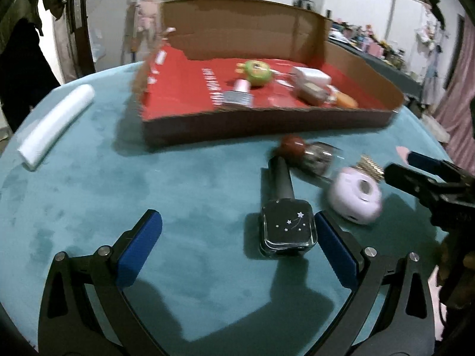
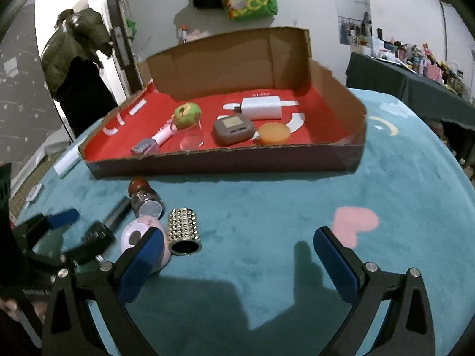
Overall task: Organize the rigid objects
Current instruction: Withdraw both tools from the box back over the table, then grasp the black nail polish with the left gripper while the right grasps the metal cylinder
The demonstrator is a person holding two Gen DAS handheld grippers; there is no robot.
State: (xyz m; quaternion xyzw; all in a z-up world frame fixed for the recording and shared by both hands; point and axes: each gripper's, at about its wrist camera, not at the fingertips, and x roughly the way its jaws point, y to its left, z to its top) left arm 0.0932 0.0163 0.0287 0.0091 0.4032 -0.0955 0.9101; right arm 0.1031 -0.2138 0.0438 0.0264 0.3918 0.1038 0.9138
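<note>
White walls [image 2: 311, 6], dark doorway [image 2: 74, 68] w/ jacket, cluttered side table [image 2: 415, 80].

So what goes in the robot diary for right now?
left gripper: open, beside black bottle | right gripper: open, empty | box: partly filled

Wide-open right claw [image 2: 239, 255] above teal tablecloth [image 2: 267, 207], near studded cylinder [image 2: 183, 231].

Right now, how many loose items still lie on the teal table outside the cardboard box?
4 in a cluster: black bottle, red-capped jar, pink round case, studded gold cylinder. White roll lies apart; more may be hidden.
</note>
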